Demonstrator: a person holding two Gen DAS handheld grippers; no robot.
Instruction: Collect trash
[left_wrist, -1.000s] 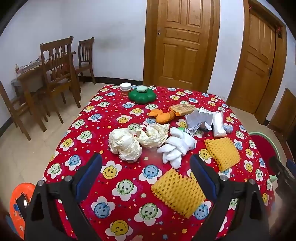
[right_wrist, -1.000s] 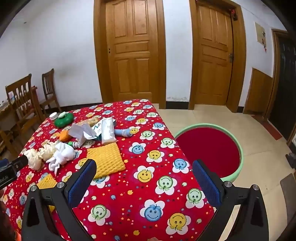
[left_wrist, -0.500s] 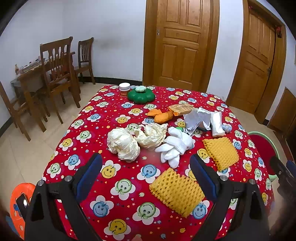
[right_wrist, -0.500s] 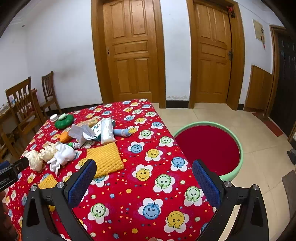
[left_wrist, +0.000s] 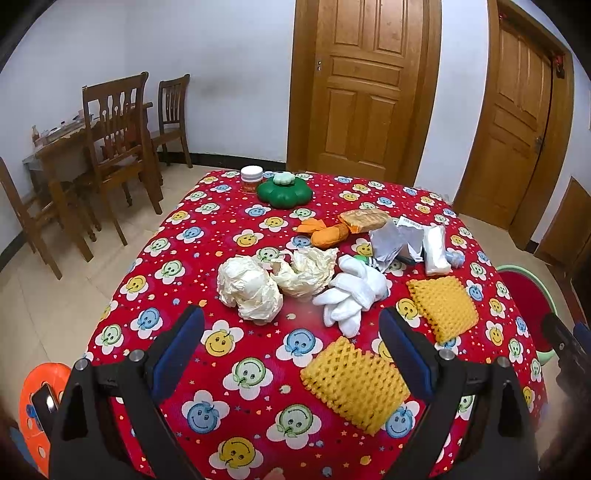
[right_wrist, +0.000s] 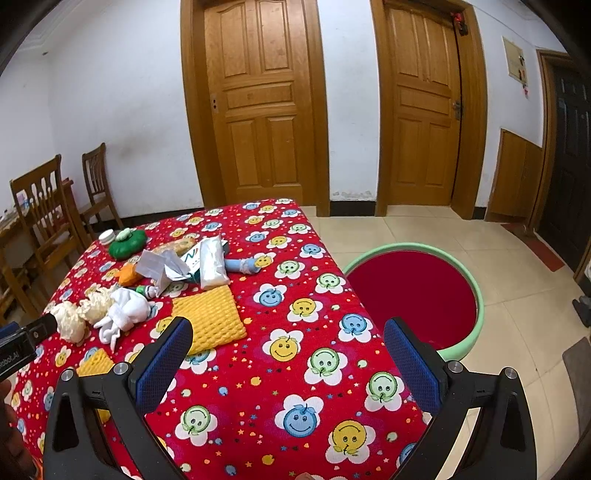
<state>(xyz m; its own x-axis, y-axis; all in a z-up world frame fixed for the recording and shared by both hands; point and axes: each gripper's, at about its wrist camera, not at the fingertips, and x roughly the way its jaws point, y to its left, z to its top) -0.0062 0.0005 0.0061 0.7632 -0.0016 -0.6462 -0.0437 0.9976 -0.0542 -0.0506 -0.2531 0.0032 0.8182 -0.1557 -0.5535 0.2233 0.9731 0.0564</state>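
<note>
On the red smiley tablecloth (left_wrist: 236, 369) nothing is being held yet. The left gripper (left_wrist: 291, 354) is hovering over the near edge, fingers spread wide and empty. The right gripper (right_wrist: 288, 358) is doing the same over the table's right side, jaws wide, gripping nothing.

Trash is sitting mid-table: 2 crumpled paper wads (left_wrist: 251, 288), a white foam sleeve (left_wrist: 351, 295), 2 yellow foam nets (near one (left_wrist: 354, 380), far one (left_wrist: 441, 308)), orange peel (left_wrist: 328, 232), and foil wrappers (left_wrist: 395, 240). The green basin with red inside (right_wrist: 413, 291) is standing on the floor just beside the table's right edge; likely the bin.

My read: this is the approach phase, with 0 items collected.

Doing it well:
- Left is lining up best with the near net; come down flat and pinch its raised edge, since the mesh will compress.
- Right is sitting closest to the basin, so it should be taking the far net and dropping it there.
- Keep the 2 grippers from crossing.
- The green lidded dish (left_wrist: 284, 190) and jar (left_wrist: 252, 178) probably aren't trash; leave them.
</note>
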